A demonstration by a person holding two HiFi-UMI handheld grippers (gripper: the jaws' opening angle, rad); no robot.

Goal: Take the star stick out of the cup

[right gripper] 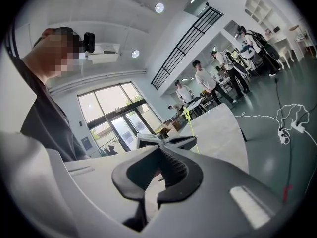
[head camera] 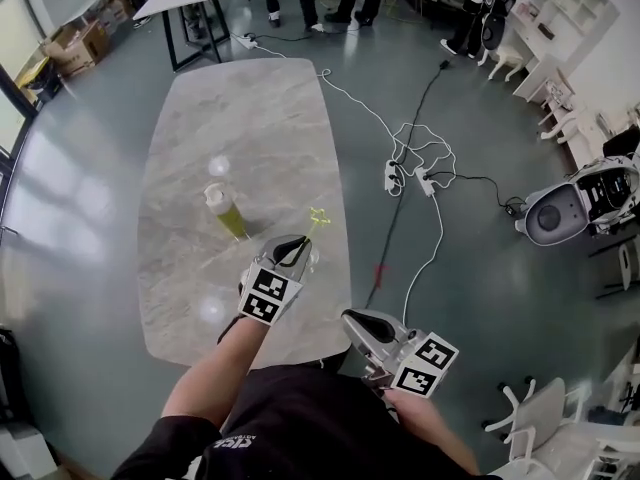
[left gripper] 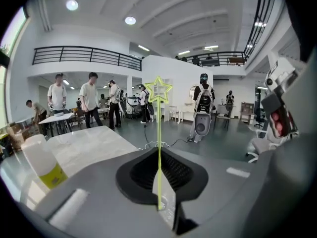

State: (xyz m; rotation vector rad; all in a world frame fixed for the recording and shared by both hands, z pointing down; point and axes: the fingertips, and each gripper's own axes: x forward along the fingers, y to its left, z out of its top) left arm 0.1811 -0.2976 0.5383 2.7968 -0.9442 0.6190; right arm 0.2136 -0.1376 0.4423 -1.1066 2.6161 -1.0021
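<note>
Now the left gripper point(left gripper: 161, 180) pinches the star stick point(left gripper: 159, 123) upright beside the cup point(left gripper: 42, 160). It is a thin, translucent yellow-green rod with an outlined star on top. The right gripper point(right gripper: 158, 175), farther from the cup, is closed and empty.

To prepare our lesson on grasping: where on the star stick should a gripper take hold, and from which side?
Grip the thin straight shaft of the star stick low down, from the side, jaws closing across it. It stands upright, and the star on top is wider; the left gripper holds it so.
</note>
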